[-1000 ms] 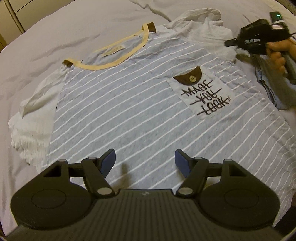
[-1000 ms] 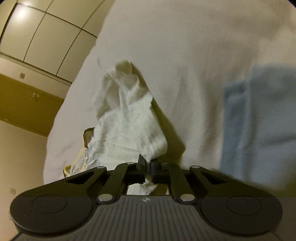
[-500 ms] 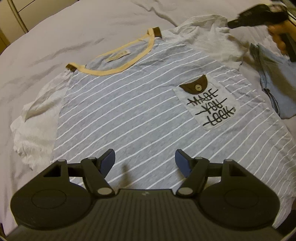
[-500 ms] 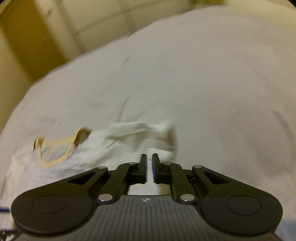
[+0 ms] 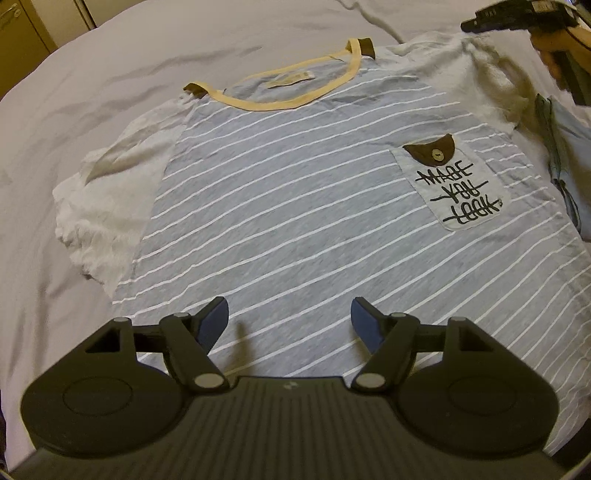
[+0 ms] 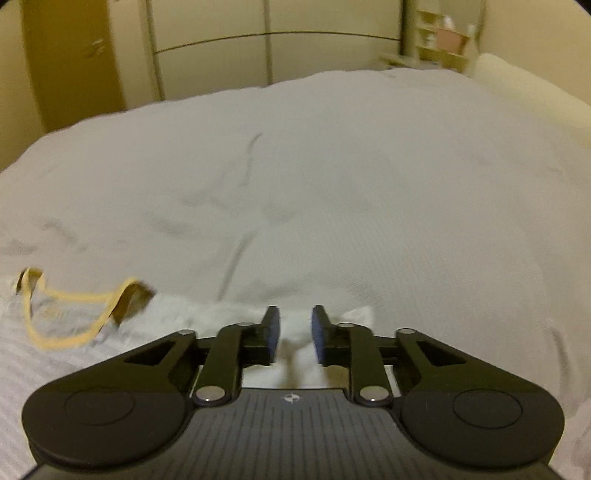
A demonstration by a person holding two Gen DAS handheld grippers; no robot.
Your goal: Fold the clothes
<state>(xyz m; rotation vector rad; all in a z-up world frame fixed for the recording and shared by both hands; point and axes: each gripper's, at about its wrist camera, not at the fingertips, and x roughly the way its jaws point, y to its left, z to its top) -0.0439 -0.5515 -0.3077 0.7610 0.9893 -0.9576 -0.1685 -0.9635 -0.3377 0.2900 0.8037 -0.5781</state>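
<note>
A grey T-shirt (image 5: 295, 192) with white stripes, white sleeves and a yellow collar lies face up and flat on the bed. Its chest pocket (image 5: 454, 184) carries black lettering. My left gripper (image 5: 288, 317) hovers open over the shirt's lower body, holding nothing. In the right wrist view my right gripper (image 6: 293, 328) is open just above the white right sleeve (image 6: 354, 317), with the yellow collar (image 6: 74, 314) to its left. The left wrist view shows that same right gripper (image 5: 469, 26) at the top right edge, held by a hand (image 5: 554, 55).
The bed sheet (image 6: 332, 184) is pale and lightly creased around the shirt. A blue garment (image 5: 569, 147) lies beside the shirt's right edge. Cupboard doors (image 6: 214, 55) and a small shelf (image 6: 439, 44) stand beyond the bed, a pillow (image 6: 517, 85) at far right.
My right gripper let go of the white sleeve, opened, and swung up to face across the bed. The sleeve now lies flat. My left gripper stayed open and shifted slightly left.
</note>
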